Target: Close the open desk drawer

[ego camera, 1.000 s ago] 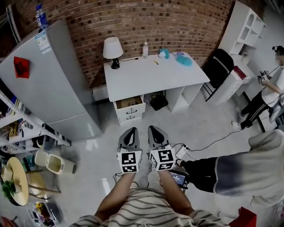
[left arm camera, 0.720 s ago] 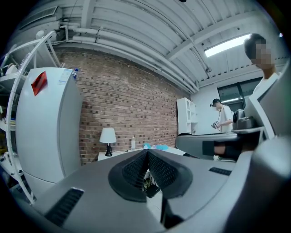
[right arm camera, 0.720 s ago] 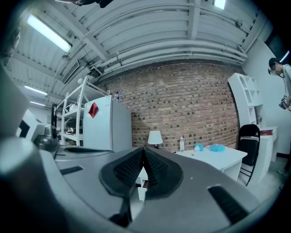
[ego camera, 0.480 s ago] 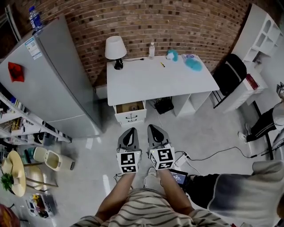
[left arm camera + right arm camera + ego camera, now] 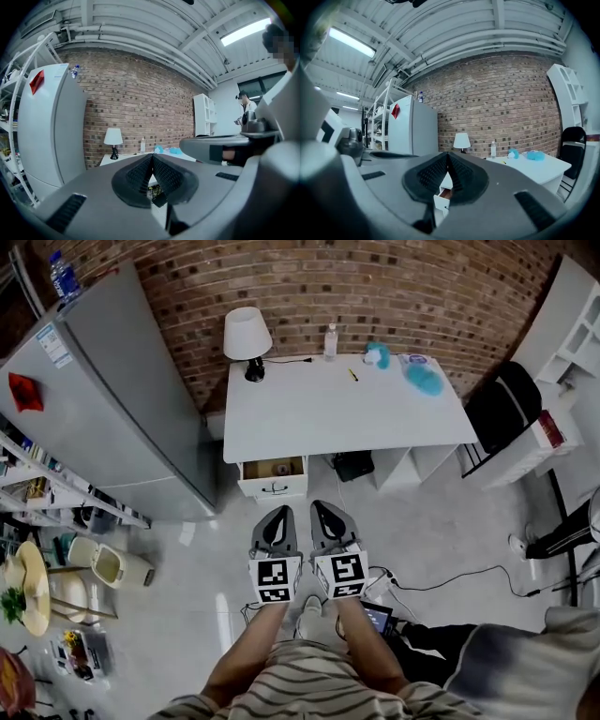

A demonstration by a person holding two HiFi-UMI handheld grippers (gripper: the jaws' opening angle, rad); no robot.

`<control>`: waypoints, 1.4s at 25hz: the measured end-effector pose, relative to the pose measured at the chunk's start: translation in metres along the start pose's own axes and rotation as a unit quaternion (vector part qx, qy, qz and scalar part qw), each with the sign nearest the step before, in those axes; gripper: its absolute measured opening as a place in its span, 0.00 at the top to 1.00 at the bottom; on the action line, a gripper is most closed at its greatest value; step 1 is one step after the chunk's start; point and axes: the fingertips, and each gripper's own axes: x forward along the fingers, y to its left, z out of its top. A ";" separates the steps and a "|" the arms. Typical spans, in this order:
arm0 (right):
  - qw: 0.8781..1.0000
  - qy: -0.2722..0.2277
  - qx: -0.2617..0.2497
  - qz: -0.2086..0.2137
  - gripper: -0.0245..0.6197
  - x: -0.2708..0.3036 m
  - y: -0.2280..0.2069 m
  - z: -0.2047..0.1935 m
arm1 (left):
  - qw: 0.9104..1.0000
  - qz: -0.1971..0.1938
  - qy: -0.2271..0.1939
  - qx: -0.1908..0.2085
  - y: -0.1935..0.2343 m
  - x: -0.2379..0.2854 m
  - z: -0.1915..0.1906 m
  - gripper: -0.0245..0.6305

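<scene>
The white desk (image 5: pixel 347 413) carries the open drawer (image 5: pixel 274 469) under its front left corner. The drawer looks rigid and free-sliding, so a flat push on its front beside the handle (image 5: pixel 275 488) should do. The left claw (image 5: pixel 278 517) and right claw (image 5: pixel 324 512) hover well apart from it, both pinched together and empty.

White desk surface (image 5: pixel 347 418): smooth, matt, laminate-look; its open white drawer (image 5: pixel 274 470) shows a brown wood-look inside. Red-brown brick wall (image 5: pixel 394 287) is rough, tall grey fridge (image 5: pixel 112 399) has a satin metal-look skin, pale floor (image 5: pixel 187 549) is glossy with glare. Left gripper (image 5: pixel 277 517) and right gripper (image 5: pixel 322 512): matt grey plastic shells, jaws lined with black ribbed pads (image 5: pixel 139 176).
</scene>
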 end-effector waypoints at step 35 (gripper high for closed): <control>0.996 0.052 0.057 -0.042 0.95 0.148 -0.024 -0.125 | 0.996 0.005 0.059 -0.070 0.104 0.127 -0.109 0.95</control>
